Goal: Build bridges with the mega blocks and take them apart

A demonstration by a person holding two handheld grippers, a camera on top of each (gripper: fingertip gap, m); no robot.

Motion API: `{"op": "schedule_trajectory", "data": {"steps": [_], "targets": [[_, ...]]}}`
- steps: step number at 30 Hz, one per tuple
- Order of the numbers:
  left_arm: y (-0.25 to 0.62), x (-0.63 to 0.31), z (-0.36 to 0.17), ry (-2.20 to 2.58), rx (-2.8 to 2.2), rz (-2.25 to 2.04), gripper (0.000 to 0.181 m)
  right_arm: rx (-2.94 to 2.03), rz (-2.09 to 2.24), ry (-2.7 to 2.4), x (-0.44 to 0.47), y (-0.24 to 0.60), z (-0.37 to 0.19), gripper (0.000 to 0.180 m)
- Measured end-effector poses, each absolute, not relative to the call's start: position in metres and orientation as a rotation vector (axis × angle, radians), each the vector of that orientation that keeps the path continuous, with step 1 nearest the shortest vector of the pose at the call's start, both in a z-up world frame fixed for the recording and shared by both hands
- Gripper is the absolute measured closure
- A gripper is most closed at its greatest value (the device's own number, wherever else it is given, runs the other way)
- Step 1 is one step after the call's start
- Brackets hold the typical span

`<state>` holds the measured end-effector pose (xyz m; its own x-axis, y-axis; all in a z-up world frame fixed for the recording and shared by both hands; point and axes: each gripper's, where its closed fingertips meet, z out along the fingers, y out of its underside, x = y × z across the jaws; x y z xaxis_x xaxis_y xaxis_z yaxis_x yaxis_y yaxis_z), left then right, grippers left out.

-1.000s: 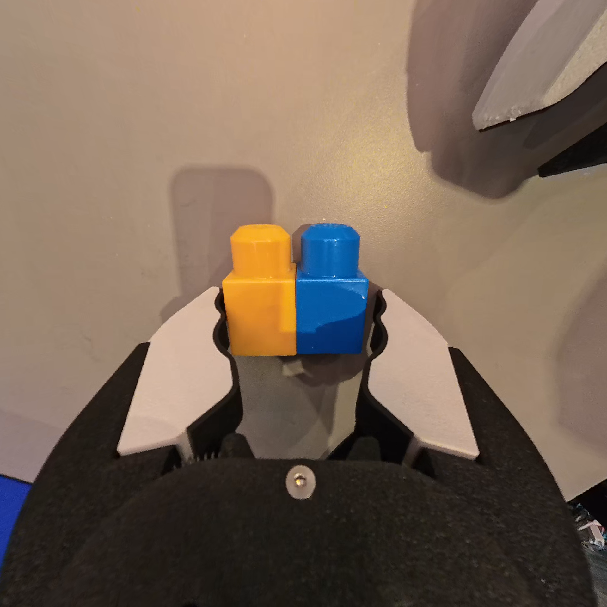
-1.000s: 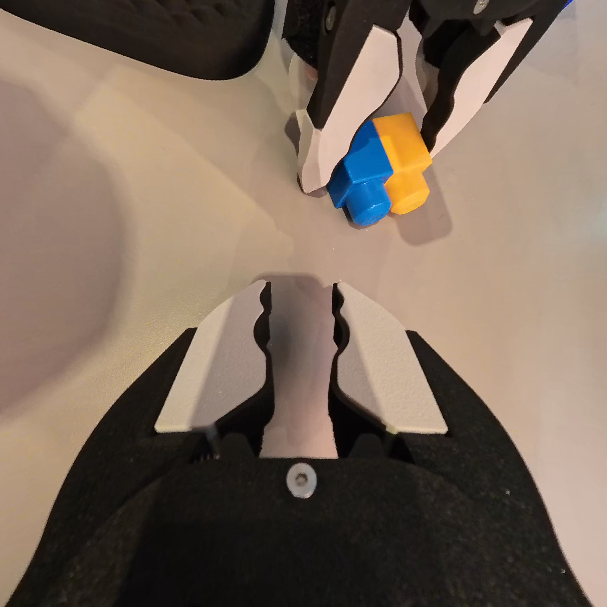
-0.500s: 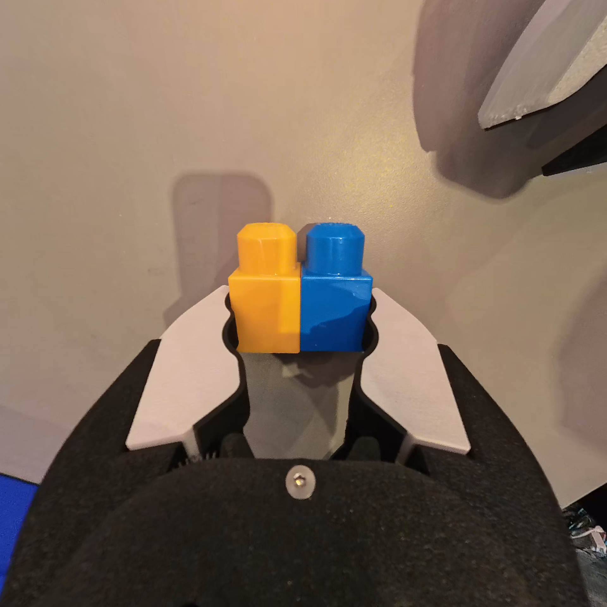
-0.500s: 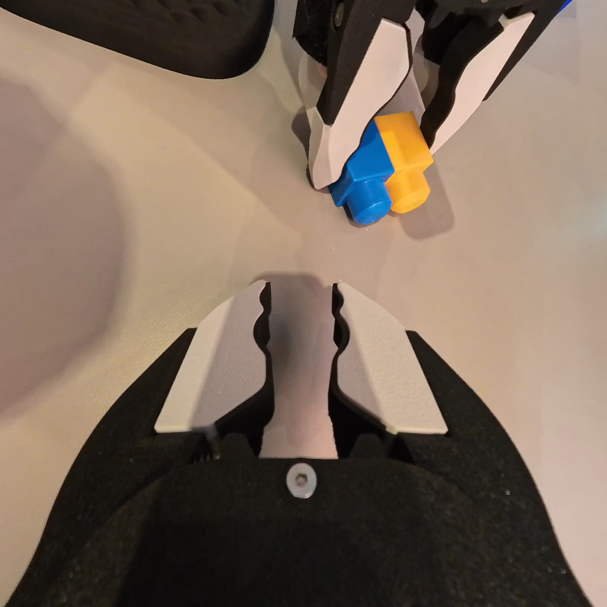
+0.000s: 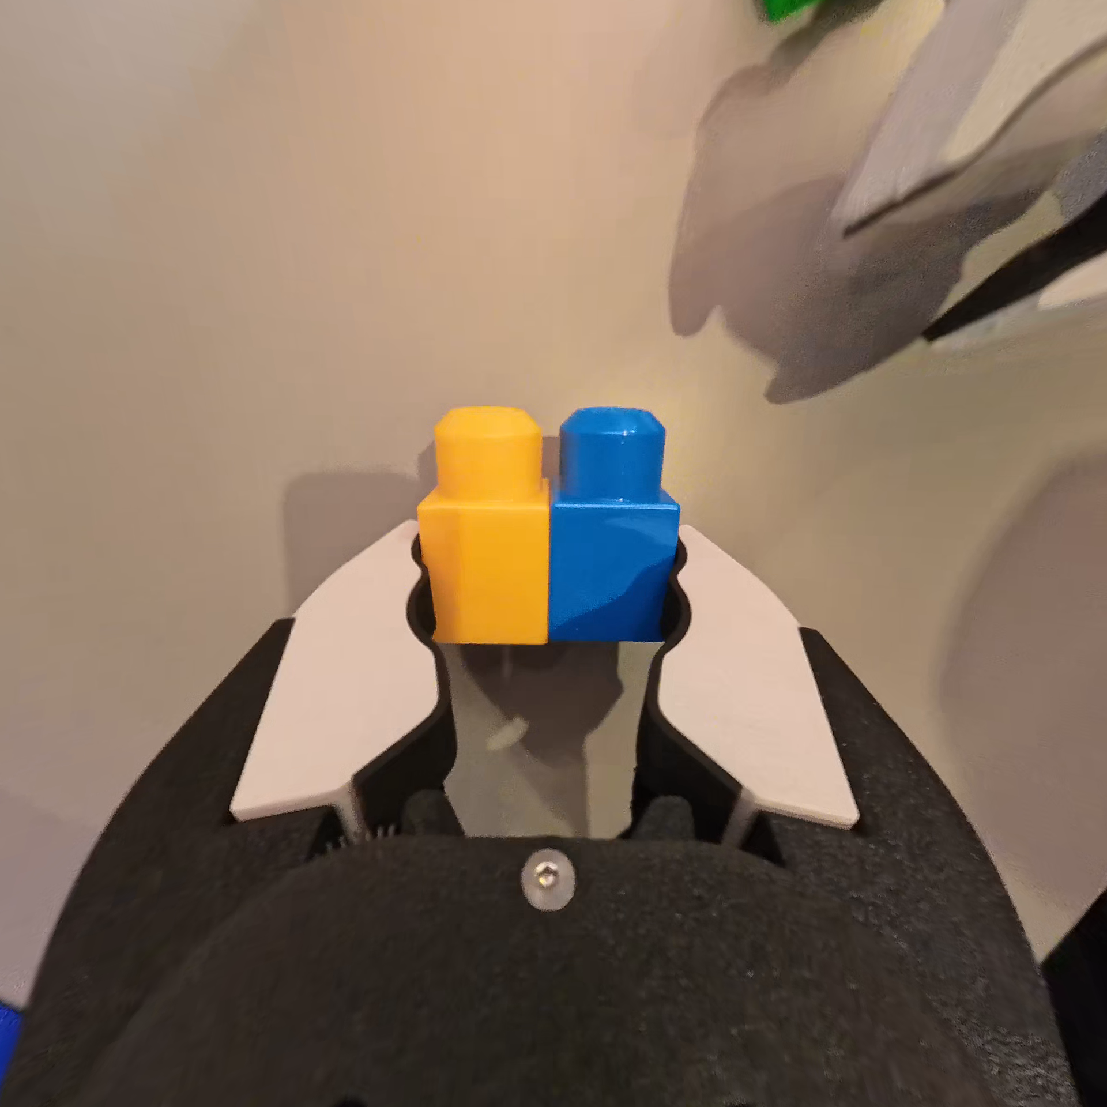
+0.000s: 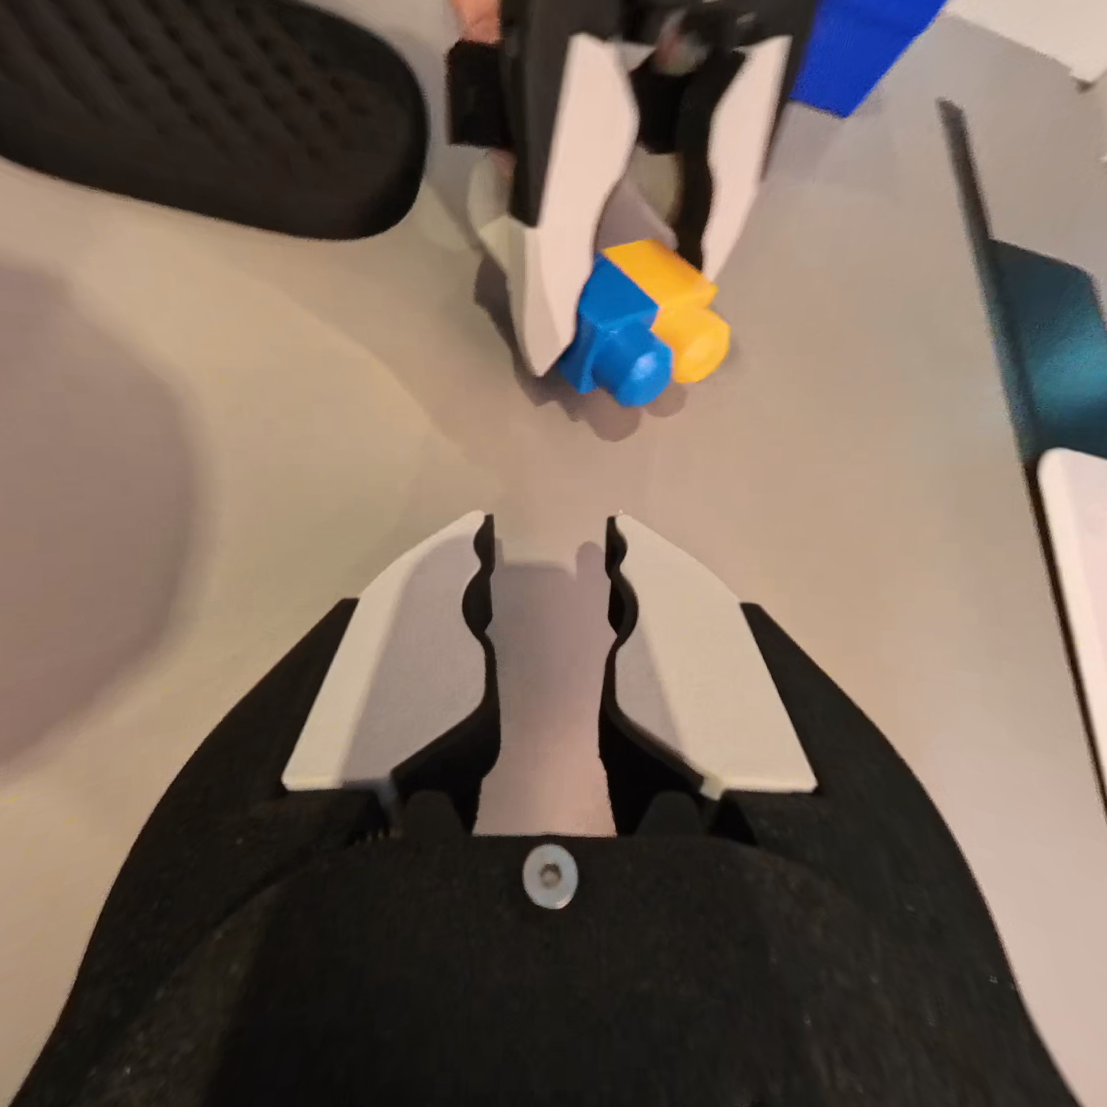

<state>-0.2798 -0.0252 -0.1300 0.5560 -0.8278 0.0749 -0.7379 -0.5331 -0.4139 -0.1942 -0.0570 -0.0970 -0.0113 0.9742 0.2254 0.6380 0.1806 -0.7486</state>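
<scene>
An orange block (image 5: 485, 551) and a blue block (image 5: 611, 551) sit side by side, pressed together, studs pointing away from the camera. My left gripper (image 5: 548, 533) is shut on the pair, one finger on each outer side. In the right wrist view the same pair, blue (image 6: 611, 335) and orange (image 6: 677, 299), hangs tilted in the left gripper (image 6: 629, 317) just above the grey table (image 6: 299, 419). My right gripper (image 6: 550, 518) is open a little and empty, some way short of the blocks. It shows blurred in the left wrist view (image 5: 958, 120).
A black mesh pad (image 6: 209, 114) lies at the far left. A blue box (image 6: 850, 54) stands behind the left gripper. A dark teal object (image 6: 1048, 335) and a white object (image 6: 1078, 599) are at the right edge. A green thing (image 5: 785, 6) shows at the top.
The left gripper's fingers have closed onto the two blocks and tilted them up off the table. The right gripper has drawn back a little, its gap unchanged.
</scene>
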Motion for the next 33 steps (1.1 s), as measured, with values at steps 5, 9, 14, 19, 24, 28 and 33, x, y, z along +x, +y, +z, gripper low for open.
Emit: {"op": "schedule_trajectory", "data": {"steps": [5, 9, 14, 19, 24, 28, 33], "targets": [[-0.013, -0.267, -0.099, 1.066, -2.287, -0.575, 0.106, -1.701, 0.475, -1.569, -0.133, -0.015, -0.067, 0.141], [-0.006, -0.253, -0.061, 0.904, -2.080, -0.780, 0.106, -1.939, 0.378, -1.539, -0.070, -0.005, -0.079, 0.139], [0.009, -0.243, -0.032, 0.835, -1.889, -0.823, 0.107, -2.025, 0.346, -1.526, -0.059, 0.000, -0.107, 0.133], [0.030, -0.230, -0.006, 0.849, -1.781, -0.739, 0.107, -2.093, 0.292, -1.499, -0.076, 0.007, -0.124, 0.131], [0.039, -0.205, 0.018, 0.883, -1.709, -0.749, 0.107, -2.194, 0.305, -1.452, -0.077, 0.008, -0.138, 0.140], [0.044, -0.190, 0.028, 0.908, -1.661, -0.761, 0.107, -2.235, 0.321, -1.415, -0.077, 0.012, -0.144, 0.145], [0.050, -0.183, 0.032, 0.912, -1.636, -0.781, 0.106, -2.256, 0.317, -1.415, -0.076, 0.013, -0.149, 0.146]]}}
